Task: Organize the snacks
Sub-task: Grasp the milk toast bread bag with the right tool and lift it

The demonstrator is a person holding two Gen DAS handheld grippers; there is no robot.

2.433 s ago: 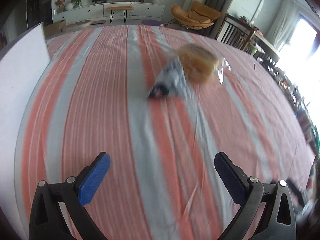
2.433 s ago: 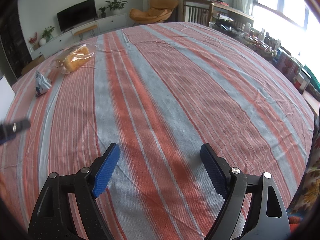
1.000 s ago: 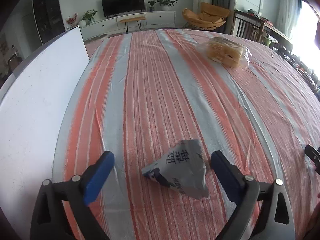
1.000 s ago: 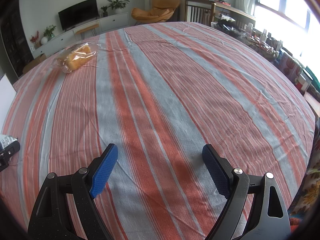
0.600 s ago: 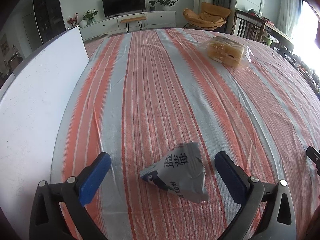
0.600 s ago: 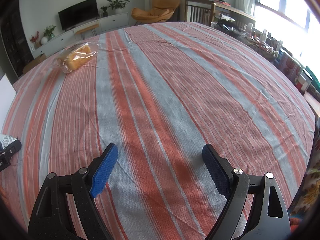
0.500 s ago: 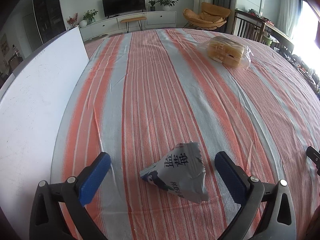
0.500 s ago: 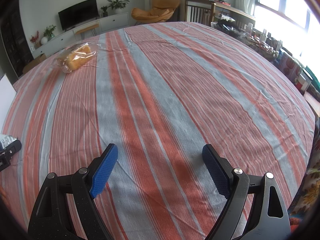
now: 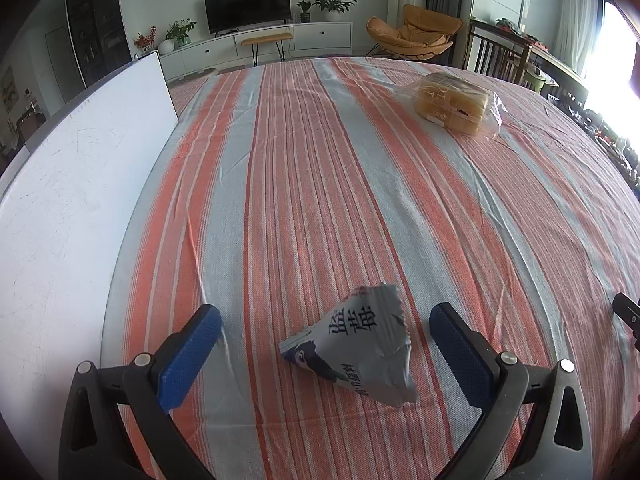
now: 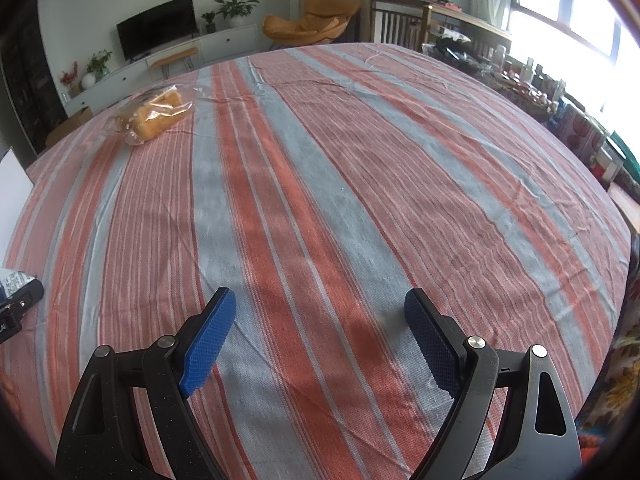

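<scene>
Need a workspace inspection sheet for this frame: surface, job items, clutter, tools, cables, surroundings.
Surface: striped tablecloth, orange and grey, lightly wrinkled; white board along its left edge.
Job's things: grey snack packet lying between the left tool's fingers, untouched; bagged bread farther off to the right.
Clutter: nothing seen on the cloth.
Grippers: left tool open around the packet; right tool open, empty, over bare cloth.
Cables: nothing seen.
Surroundings: TV, orange chair, crowded side table.

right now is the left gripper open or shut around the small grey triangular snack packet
Open. The left gripper has its blue pads either side of the small grey triangular snack packet, with striped cloth showing between each pad and the packet.
</scene>
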